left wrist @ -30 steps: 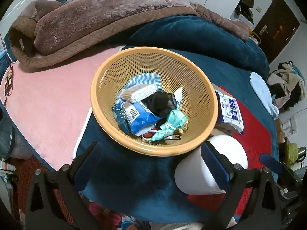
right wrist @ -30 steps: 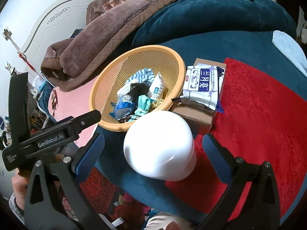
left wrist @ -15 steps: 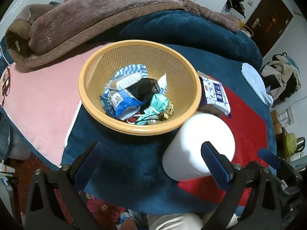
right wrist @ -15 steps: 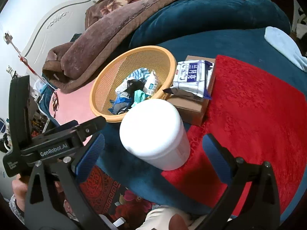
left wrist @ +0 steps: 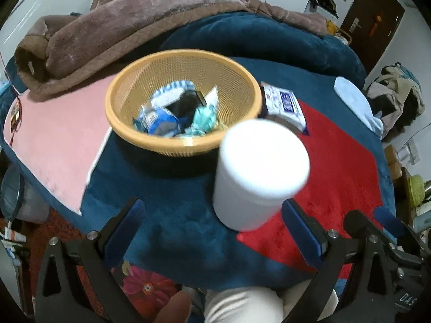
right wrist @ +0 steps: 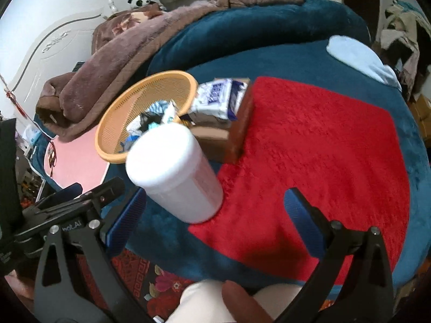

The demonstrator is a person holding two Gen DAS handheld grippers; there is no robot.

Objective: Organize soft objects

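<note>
An orange mesh basket [left wrist: 243,80] [right wrist: 172,86] sits on the bed and holds several soft packets and cloths, blue, black and teal [left wrist: 183,113]. A white lidded tub [left wrist: 258,172] [right wrist: 175,172] stands upright in front of the basket at the edge of the red mat. A blue-and-white tissue pack [left wrist: 284,103] [right wrist: 218,98] lies on a brown cardboard box [right wrist: 229,137] beside the basket. My left gripper [left wrist: 215,231] is open and empty, near the tub. My right gripper [right wrist: 215,220] is open and empty, over the front bed edge.
A brown blanket [left wrist: 129,24] is heaped behind the basket. A pink mat [left wrist: 54,140] lies left, a red mat [right wrist: 317,156] right, on the dark blue bedspread [left wrist: 172,215]. A light blue cloth [right wrist: 358,56] lies far right. The person's knee [left wrist: 242,304] shows below.
Both grippers have pulled back and away from the bed, so the basket and tub look farther off. The tub now stands free between the fingers' lines. Nothing was gripped.
</note>
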